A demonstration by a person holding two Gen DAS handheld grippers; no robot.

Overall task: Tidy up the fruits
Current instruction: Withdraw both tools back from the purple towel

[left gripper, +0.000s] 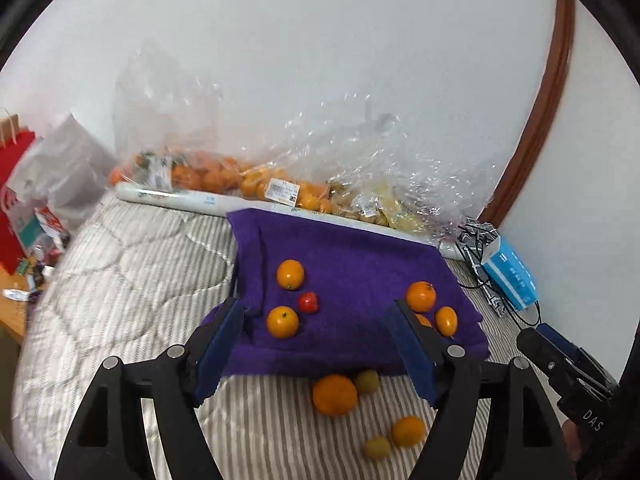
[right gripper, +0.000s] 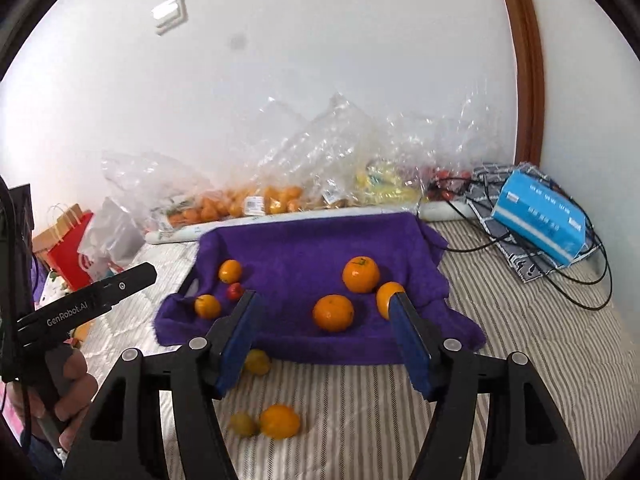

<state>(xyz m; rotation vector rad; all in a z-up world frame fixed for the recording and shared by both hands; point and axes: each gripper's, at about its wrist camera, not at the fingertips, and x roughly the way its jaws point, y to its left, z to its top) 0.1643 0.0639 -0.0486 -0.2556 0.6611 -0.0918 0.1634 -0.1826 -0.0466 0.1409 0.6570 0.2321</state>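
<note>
Step in hand: I judge I am between picks; fruit lies half sorted on the purple towel and half loose on the bed.
Left tongs: released, nothing between the blue pads.
Right tongs: released too, jaws apart and empty.
On the towel: two oranges with a small red fruit toward its left edge; three more oranges toward its right edge.
Off the towel: a large orange, a smaller one and two yellow-green fruits on the striped cover, just off the towel's near edge.
Next move: probably lower one pair of tongs over a loose fruit; round and smooth, it could roll.
</note>
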